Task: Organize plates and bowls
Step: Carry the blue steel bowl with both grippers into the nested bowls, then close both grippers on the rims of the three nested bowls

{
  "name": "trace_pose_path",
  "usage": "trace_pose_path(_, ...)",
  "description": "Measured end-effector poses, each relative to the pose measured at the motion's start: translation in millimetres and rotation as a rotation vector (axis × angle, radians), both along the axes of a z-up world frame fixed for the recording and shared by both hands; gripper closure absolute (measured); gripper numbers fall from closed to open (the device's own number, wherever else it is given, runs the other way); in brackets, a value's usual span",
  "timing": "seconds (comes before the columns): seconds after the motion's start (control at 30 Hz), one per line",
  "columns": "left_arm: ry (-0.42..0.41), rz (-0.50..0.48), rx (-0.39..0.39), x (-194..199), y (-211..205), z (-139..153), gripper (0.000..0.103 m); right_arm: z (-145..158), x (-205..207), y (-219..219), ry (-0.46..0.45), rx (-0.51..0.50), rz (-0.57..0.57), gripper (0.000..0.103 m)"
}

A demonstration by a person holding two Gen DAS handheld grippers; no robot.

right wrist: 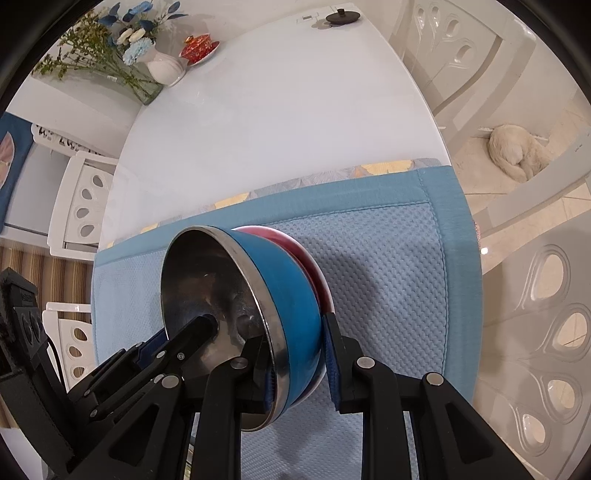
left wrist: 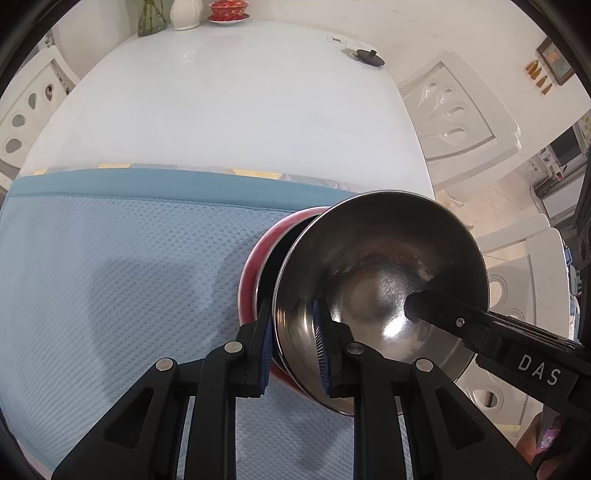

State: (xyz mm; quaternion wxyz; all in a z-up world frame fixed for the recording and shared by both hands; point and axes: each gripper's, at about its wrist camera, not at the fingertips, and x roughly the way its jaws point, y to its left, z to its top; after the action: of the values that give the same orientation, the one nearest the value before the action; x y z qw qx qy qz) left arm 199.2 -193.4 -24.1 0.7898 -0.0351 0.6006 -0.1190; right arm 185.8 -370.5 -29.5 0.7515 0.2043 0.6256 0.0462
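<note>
A steel-lined bowl [left wrist: 380,280] with a blue outside [right wrist: 291,295] is nested in a red bowl [left wrist: 255,266]; both are tilted on edge above the blue mat [left wrist: 129,277]. My left gripper [left wrist: 293,343] is shut on the bowl's rim, one pad inside, one outside. My right gripper [right wrist: 299,365] is shut on the stacked bowls at the opposite rim; the red bowl [right wrist: 306,254] shows behind the blue one. The right gripper's finger [left wrist: 443,314] reaches into the bowl in the left wrist view.
The mat [right wrist: 388,277] lies on a white table [left wrist: 229,103]. At the far end stand a flower vase [right wrist: 166,68], a red lidded cup on a saucer [right wrist: 199,46] and a black lid [right wrist: 341,16]. White chairs [left wrist: 454,118] surround the table. A white dog [right wrist: 517,153] lies on the floor.
</note>
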Motion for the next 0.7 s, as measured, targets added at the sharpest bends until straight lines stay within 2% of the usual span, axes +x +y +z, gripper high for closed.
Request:
trace_pose_path(0.27,0.004,0.007,-0.013,1.2,2.7,0.5,0.085,2.1,-2.0,3.4,-0.005,-0.028,0.002,0.082)
trace_pose_path(0.5,0.015,0.004,-0.027,-1.8,4.8,7.0,0.085,6.6,-4.9,-2.8,-0.013,-0.004,-0.015,0.082)
trace_pose_path(0.57,-0.005,0.002,-0.023,-4.3,6.3,15.3,0.076,10.8,-8.5,-6.8,-0.026,0.019,-0.028,0.082)
trace_pose_path(0.6,-0.018,0.004,-0.016,-5.0,7.5,19.0,0.064,13.0,-10.7,-10.0,-0.035,0.03,-0.039,0.082)
trace_pose_path(0.67,-0.042,0.013,-0.018,-4.8,11.5,25.1,0.058,13.5,-14.0,-16.7,-0.043,0.051,-0.061,0.066)
trace_pose_path(0.7,-0.044,0.014,-0.022,-3.5,12.7,25.5,0.051,12.8,-14.5,-19.1,-0.046,0.061,-0.07,0.046)
